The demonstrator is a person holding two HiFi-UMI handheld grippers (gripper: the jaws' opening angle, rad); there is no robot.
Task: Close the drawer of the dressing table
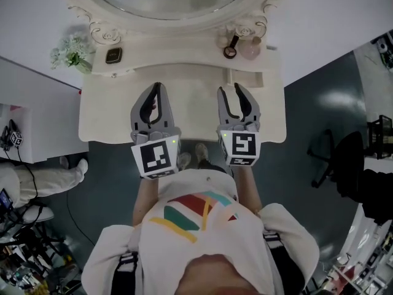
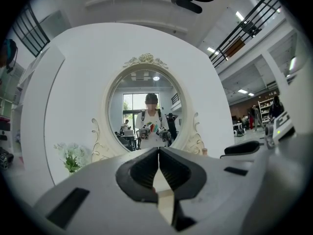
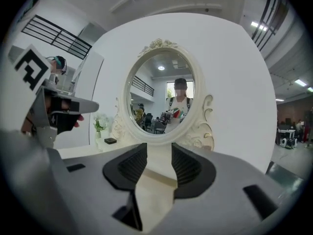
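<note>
The cream dressing table [image 1: 98, 118] fills the middle of the head view, its oval mirror [image 1: 166, 2] at the top. A small cream drawer [image 1: 249, 78] appears to stick out of the raised back shelf on the right. My right gripper [image 1: 232, 90] hovers over the tabletop just in front of it, pointing at the mirror. Its jaws are open with only the cream surface showing in the gap [image 3: 159, 155]. My left gripper [image 1: 157, 86] hangs beside it to the left. That gripper is shut, its tips touching with nothing held [image 2: 158, 155].
On the back shelf stand a white flower bunch [image 1: 72, 51], a small dark box [image 1: 113, 55], a dark round object [image 1: 230, 51] and a pinkish bottle [image 1: 250, 49]. A white desk [image 1: 37, 115] stands left of the table and a black chair [image 1: 344, 158] right.
</note>
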